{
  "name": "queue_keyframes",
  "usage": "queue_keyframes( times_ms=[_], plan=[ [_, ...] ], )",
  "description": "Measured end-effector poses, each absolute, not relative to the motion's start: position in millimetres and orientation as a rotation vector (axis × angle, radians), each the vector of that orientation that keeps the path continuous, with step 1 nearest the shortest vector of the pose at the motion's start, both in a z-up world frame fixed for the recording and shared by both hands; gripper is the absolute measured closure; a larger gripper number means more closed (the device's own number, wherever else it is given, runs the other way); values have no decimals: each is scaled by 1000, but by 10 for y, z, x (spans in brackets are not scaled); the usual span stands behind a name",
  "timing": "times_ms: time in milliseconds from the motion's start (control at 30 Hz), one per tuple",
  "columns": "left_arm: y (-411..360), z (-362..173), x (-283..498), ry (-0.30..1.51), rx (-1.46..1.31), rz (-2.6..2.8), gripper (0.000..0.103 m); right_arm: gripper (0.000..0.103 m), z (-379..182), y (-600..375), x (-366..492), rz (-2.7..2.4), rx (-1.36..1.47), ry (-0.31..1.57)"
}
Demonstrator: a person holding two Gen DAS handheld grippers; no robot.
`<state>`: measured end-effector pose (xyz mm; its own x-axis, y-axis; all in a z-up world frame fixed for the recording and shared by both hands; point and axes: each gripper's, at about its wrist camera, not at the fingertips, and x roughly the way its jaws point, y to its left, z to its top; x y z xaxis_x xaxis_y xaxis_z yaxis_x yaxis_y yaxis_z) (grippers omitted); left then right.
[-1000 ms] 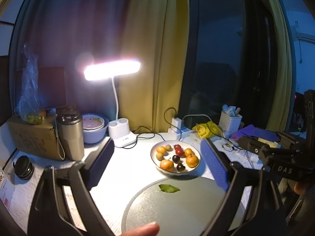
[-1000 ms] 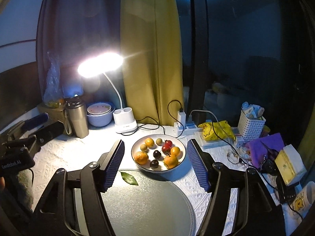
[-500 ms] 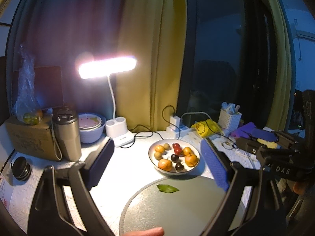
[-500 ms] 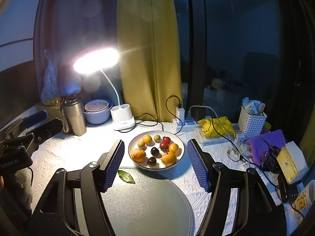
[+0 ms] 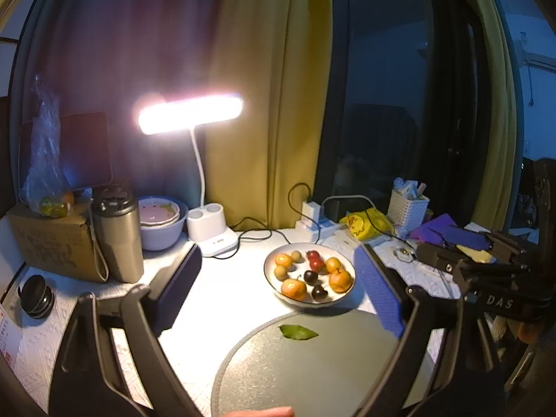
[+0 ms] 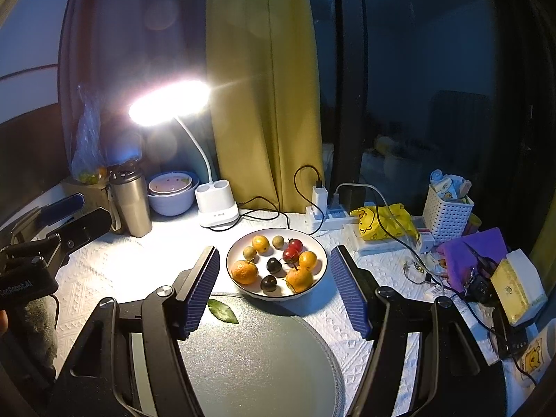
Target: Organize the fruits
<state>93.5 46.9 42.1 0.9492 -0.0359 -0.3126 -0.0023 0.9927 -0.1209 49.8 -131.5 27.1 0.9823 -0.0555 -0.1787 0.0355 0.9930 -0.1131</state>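
Two camera views look out over a cluttered white tabletop [image 6: 114,264] lit by a bright desk lamp [image 6: 170,102] in the upper left of each frame, with a yellow curtain [image 6: 257,87] and a dark window behind it. At the left edge stand a steel flask [image 5: 118,232], a cardboard box [image 5: 48,243] with a plastic bag on top, and a stack of pale bowls [image 5: 160,217]; toward the right are a power strip [image 6: 330,213] with trailing cables, a yellow packet [image 6: 385,222], a white mesh basket [image 6: 448,213] and purple cloth [image 6: 476,250]. None of this lies between the claws and the fruit. A white plate [image 6: 239,243] sits at centre frame, holding small oranges, red and dark cherries and greenish-brown round fruit. Below it in the frame lies a round grey mat [image 6: 257,354] with a single green leaf [image 6: 222,311] near its far edge; the plate's near rim just overlaps the mat. In the right wrist view, the right gripper [image 6: 276,290] is spread wide and empty, its blue ribbed pads flanking the plate on either side without touching it. In the left wrist view, the left gripper [image 5: 278,290] is likewise wide open and holding nothing, with the plate just inside its right pad, apart from it. A fingertip [image 5: 264,412] shows at the bottom edge of that view.
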Motion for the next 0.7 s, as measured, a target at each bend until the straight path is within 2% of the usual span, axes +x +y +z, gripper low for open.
queue_keyframes(
  times_ms=[700],
  plan=[
    [439,359,966,324,-125,-28,13,34,240,-1310,549,-45,-116,192]
  ],
)
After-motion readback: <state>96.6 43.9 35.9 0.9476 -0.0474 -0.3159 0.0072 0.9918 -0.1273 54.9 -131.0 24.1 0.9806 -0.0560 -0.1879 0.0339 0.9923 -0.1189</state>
